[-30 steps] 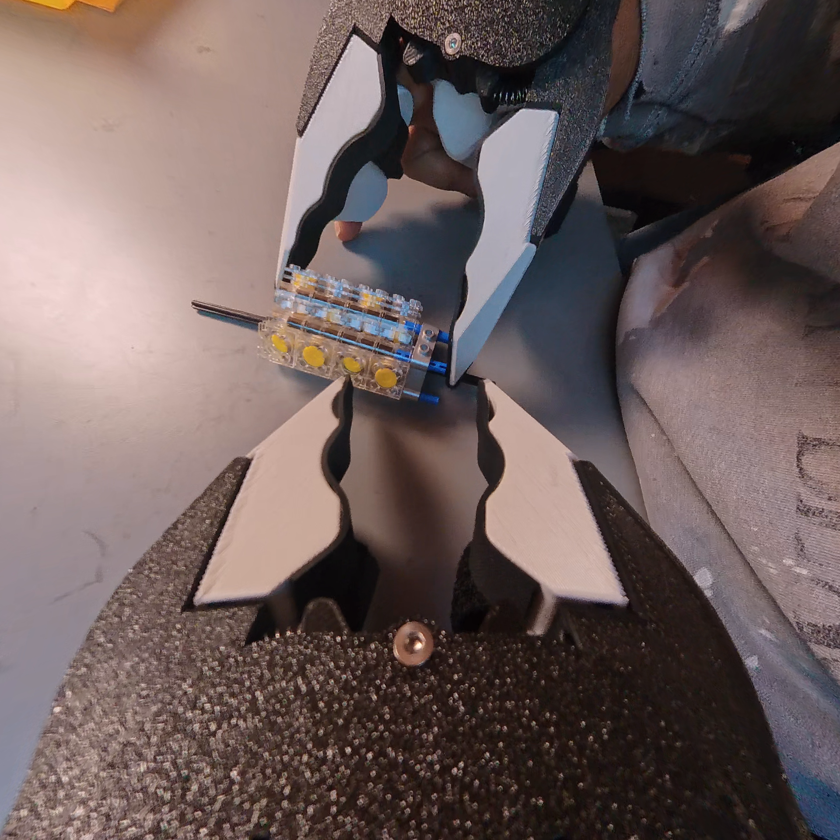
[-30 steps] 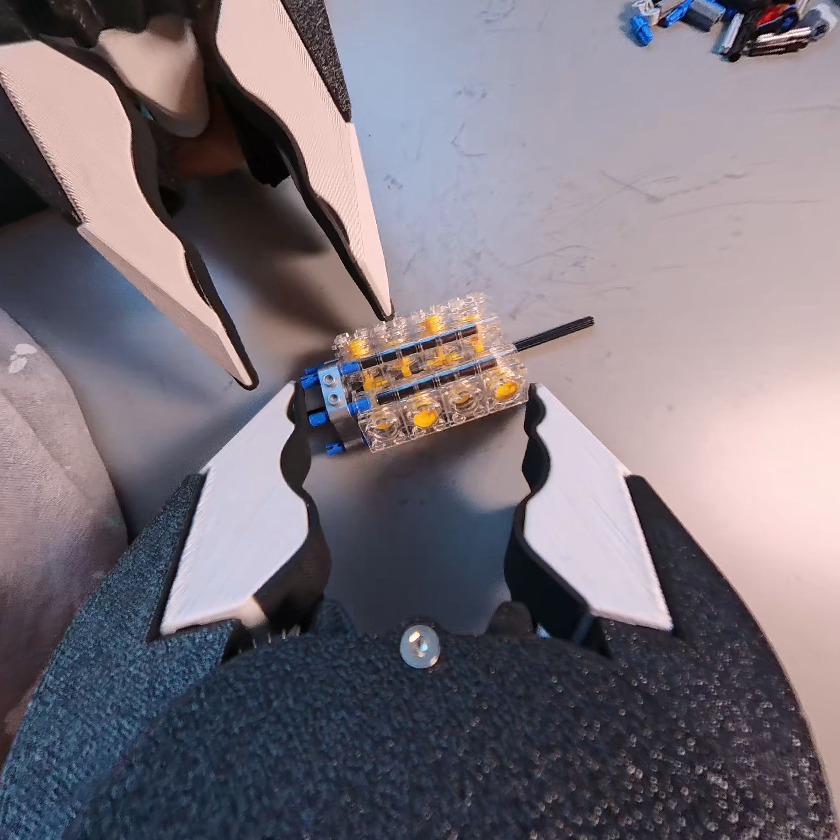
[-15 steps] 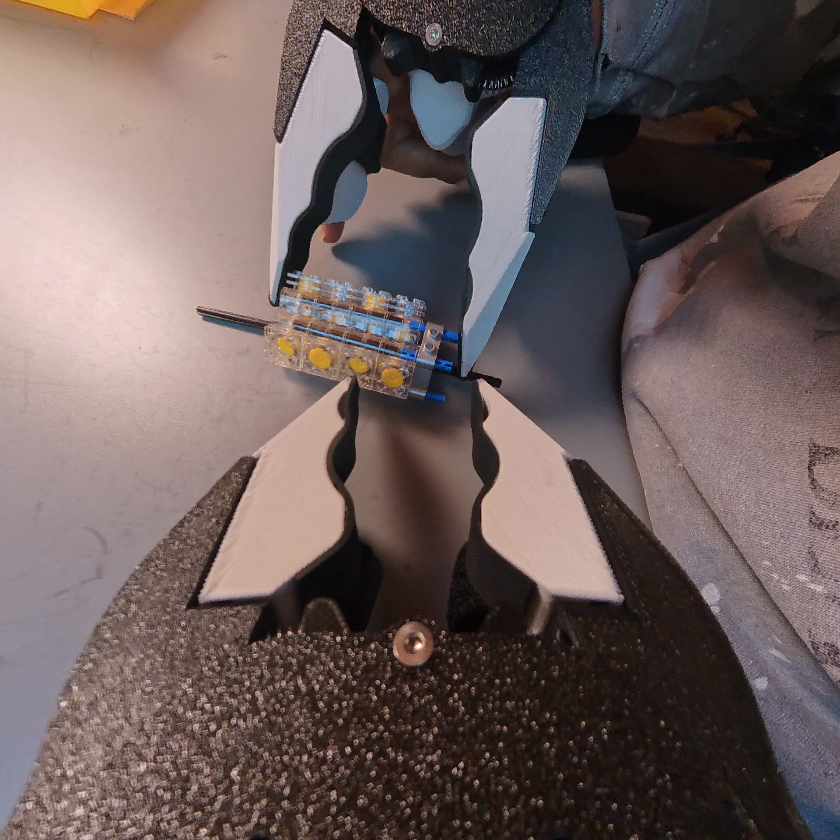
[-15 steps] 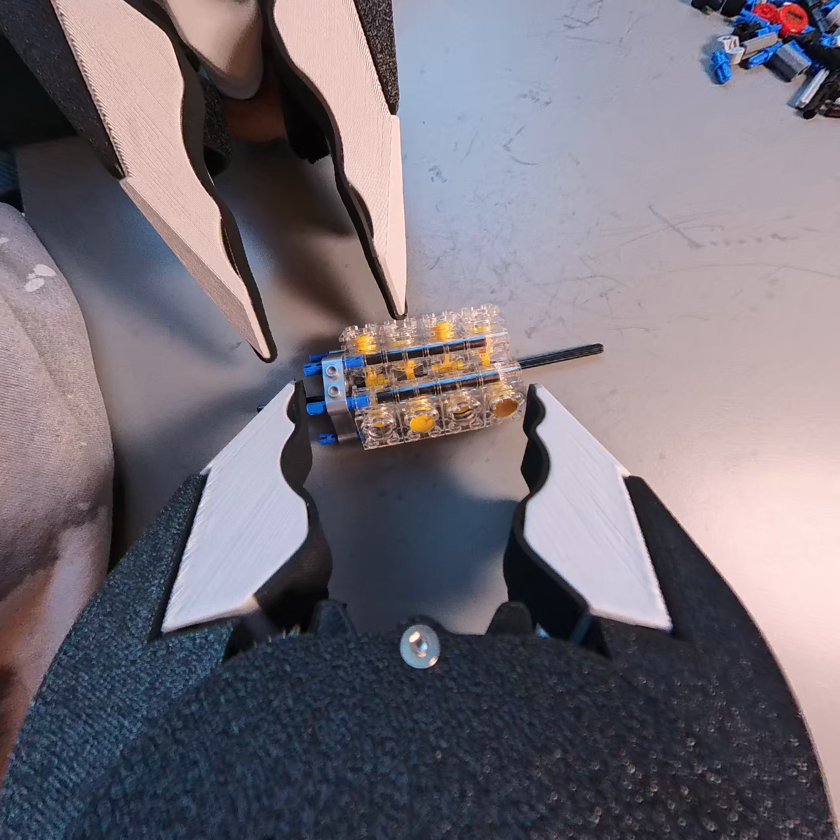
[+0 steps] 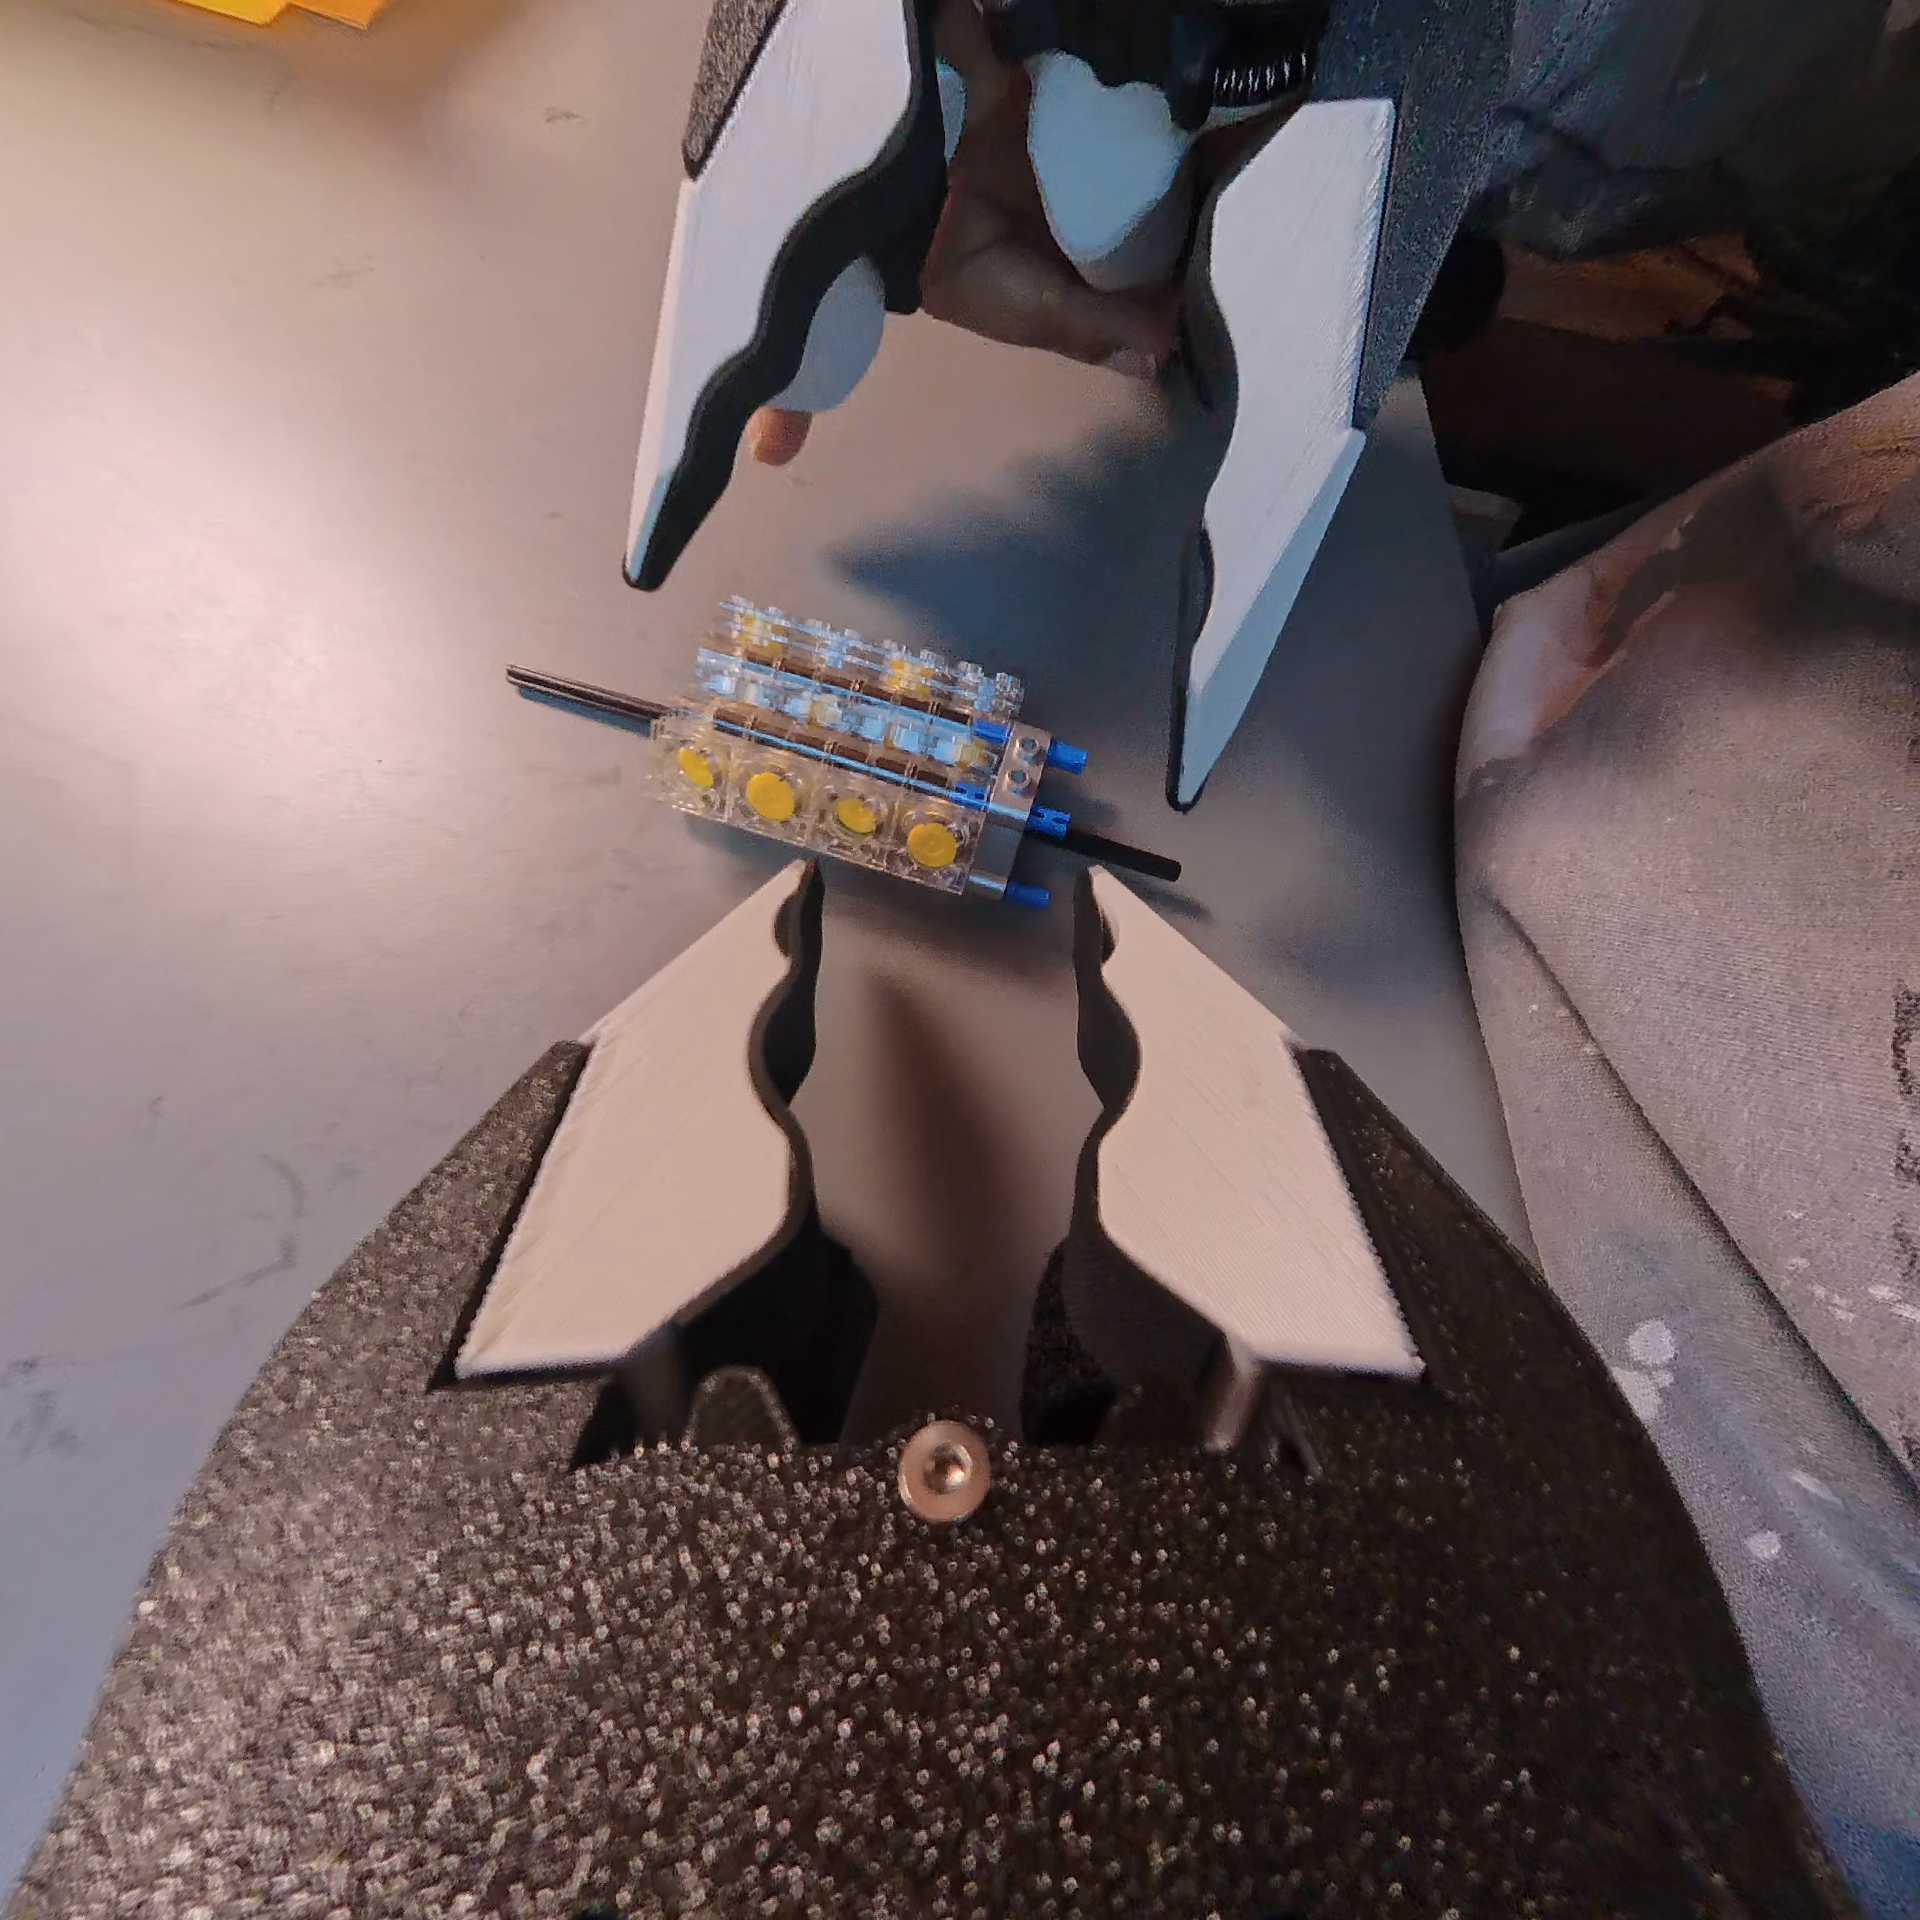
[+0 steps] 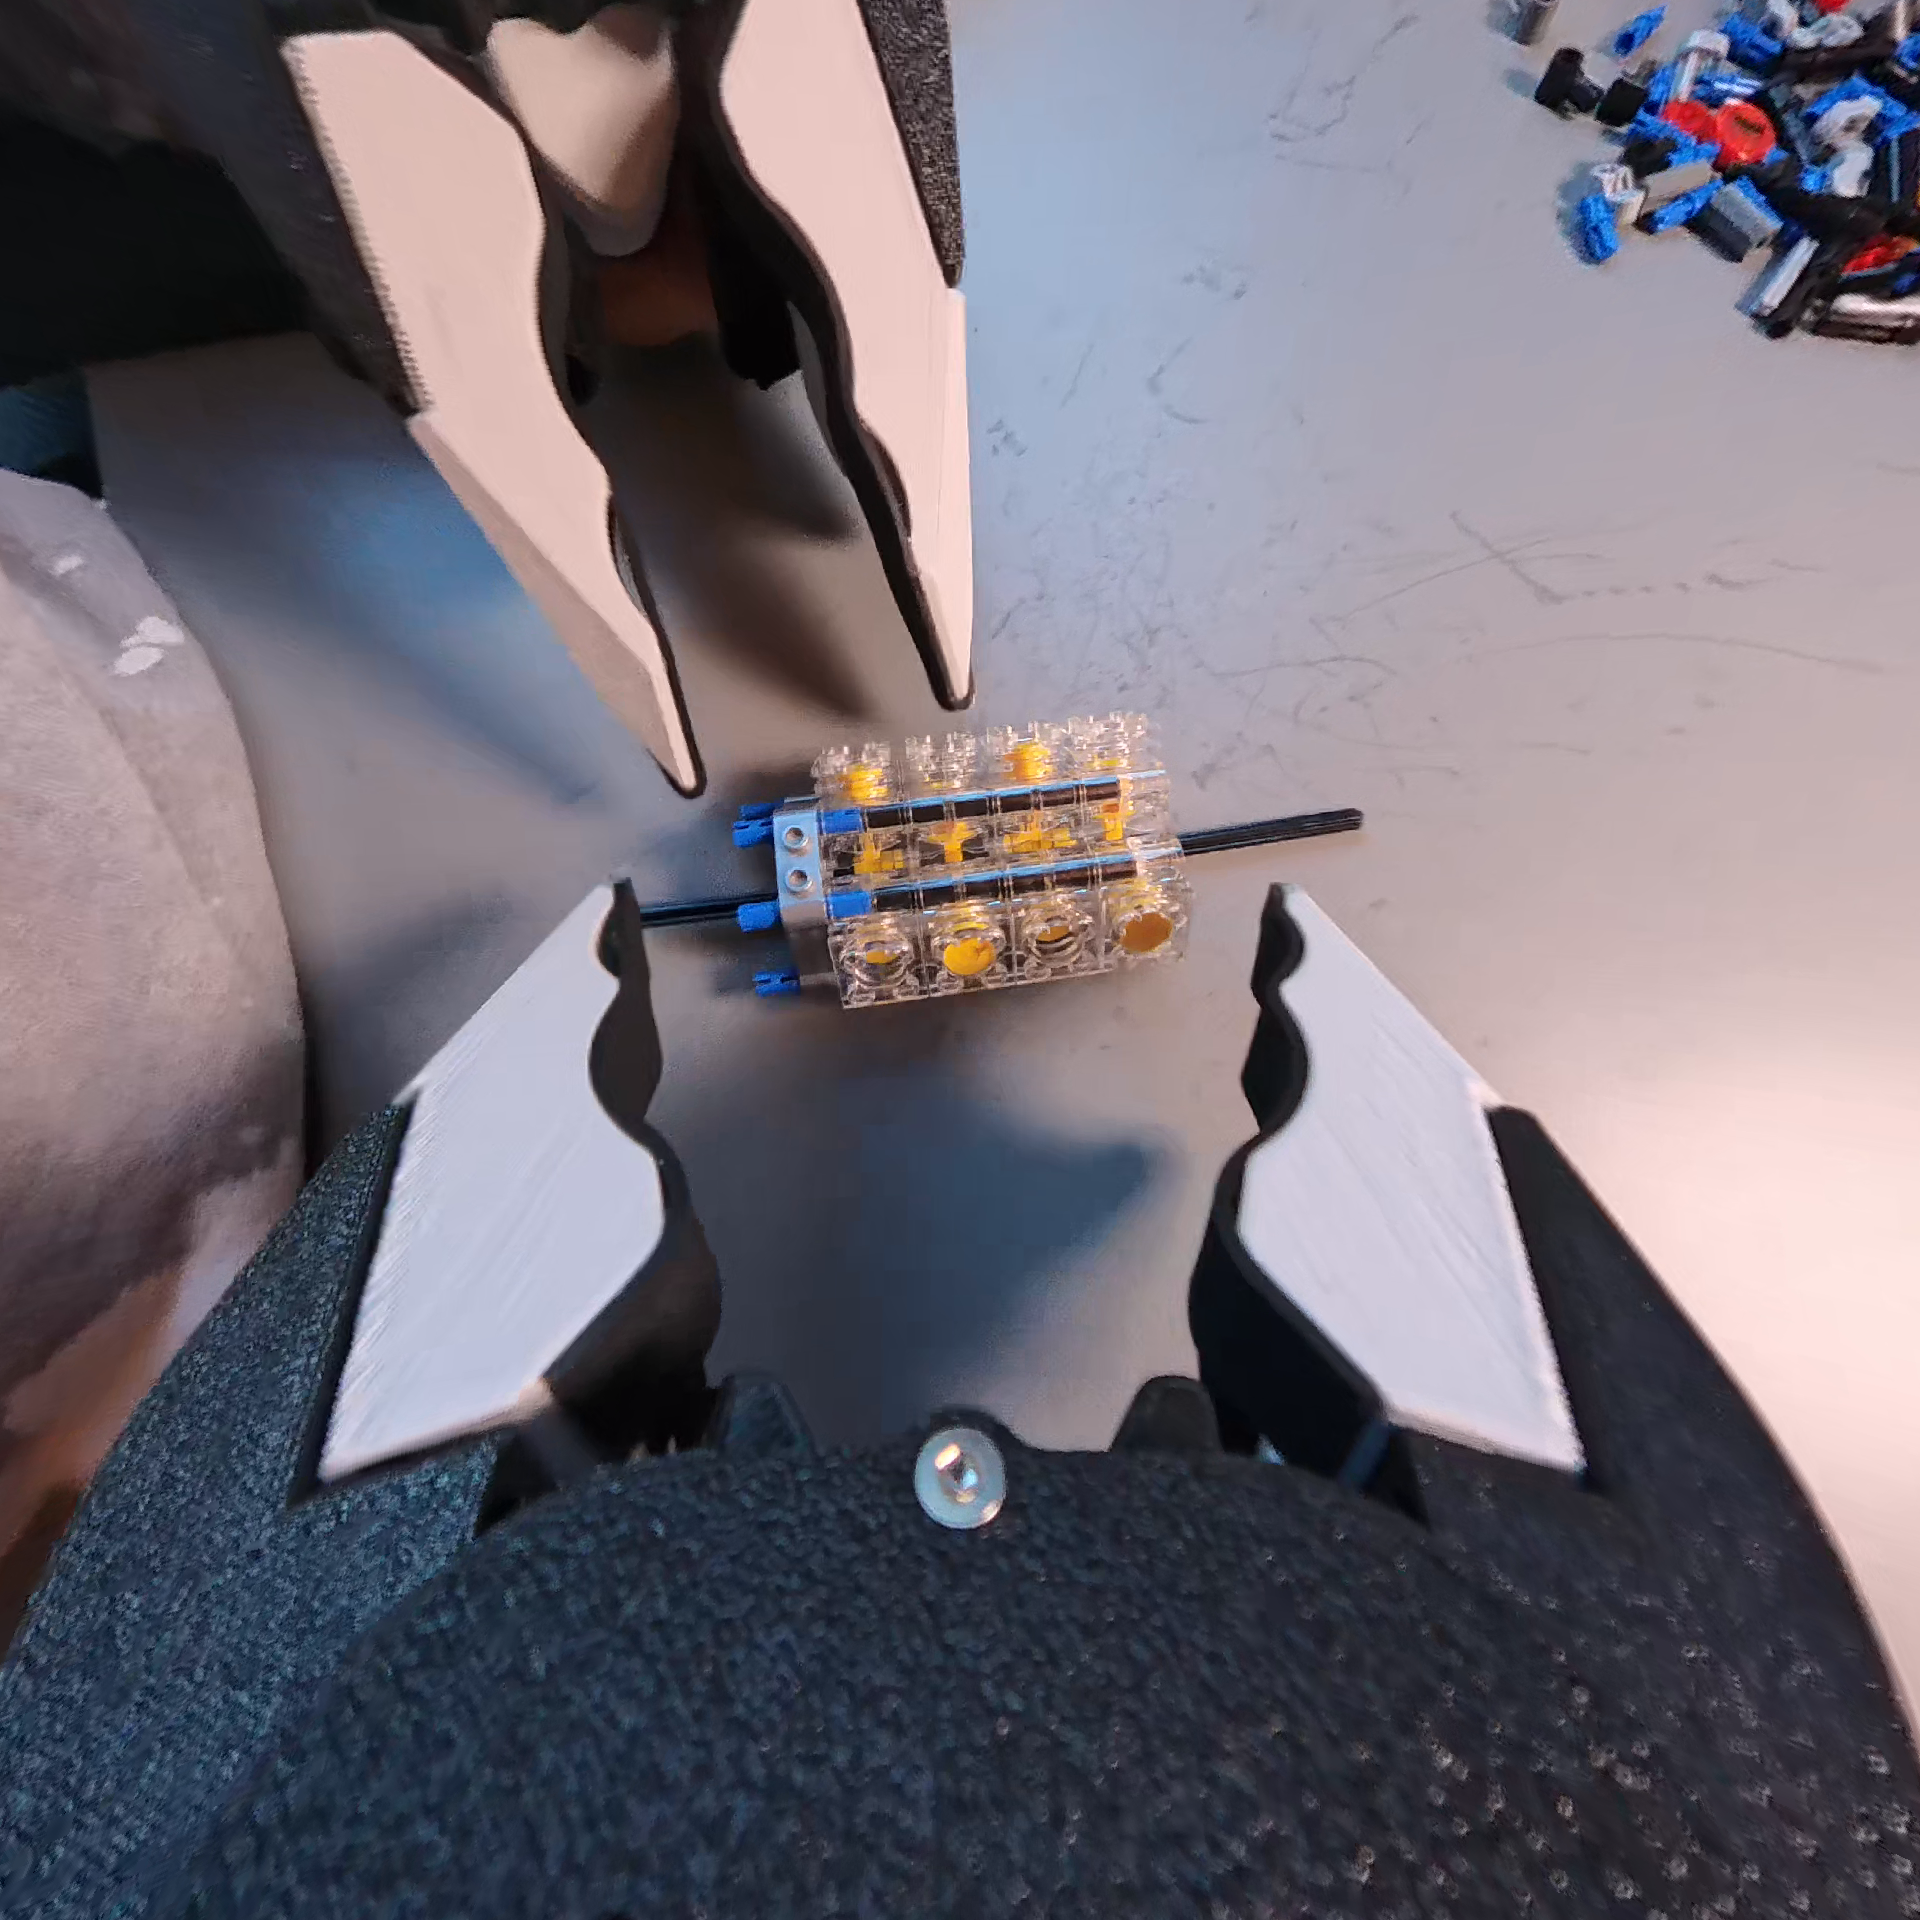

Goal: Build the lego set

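**Between two spread grippers, a clear brick block on the table**

Ahead of the left gripper [image 5: 948, 896], fingers spread and empty, the clear brick block [image 5: 844, 774] lies on the grey table [image 5: 260, 727], just beyond the tips.

From the right gripper [image 6: 945, 904], likewise spread and empty, the block's black axle [image 6: 1273, 823] shows, plus a loose parts pile [image 6: 1756, 177] far off, unseen in the left view.

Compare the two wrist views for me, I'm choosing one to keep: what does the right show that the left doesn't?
Right only: pile of loose parts, far off. Left only: yellow sheet at the top edge. Both: clear brick assembly with black axle on the grey table, between the open left hand-held gripper and open right hand-held gripper, untouched.
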`<control>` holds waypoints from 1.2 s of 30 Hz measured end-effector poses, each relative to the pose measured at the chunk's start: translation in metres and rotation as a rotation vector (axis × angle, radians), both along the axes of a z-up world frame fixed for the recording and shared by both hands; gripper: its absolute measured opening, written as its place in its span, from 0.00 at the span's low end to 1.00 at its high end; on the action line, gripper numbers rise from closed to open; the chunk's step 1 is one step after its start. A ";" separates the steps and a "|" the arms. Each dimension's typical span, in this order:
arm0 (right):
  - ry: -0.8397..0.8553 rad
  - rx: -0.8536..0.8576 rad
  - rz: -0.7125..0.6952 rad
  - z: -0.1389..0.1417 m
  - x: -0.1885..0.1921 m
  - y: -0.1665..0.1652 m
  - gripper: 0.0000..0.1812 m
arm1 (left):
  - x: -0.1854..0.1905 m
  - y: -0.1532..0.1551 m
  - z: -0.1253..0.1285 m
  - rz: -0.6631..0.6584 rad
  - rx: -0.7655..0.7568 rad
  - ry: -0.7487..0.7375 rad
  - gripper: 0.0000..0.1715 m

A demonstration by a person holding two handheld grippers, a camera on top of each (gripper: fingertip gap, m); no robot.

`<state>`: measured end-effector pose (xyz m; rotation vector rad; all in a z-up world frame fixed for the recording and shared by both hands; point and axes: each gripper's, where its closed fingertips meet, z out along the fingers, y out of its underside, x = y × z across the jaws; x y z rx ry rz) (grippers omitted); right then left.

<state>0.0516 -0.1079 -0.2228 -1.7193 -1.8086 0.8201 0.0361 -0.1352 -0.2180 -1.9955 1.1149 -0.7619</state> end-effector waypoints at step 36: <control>-0.063 -0.005 -0.193 0.006 0.024 0.024 0.51 | -0.028 0.030 0.008 0.191 0.045 -0.012 0.32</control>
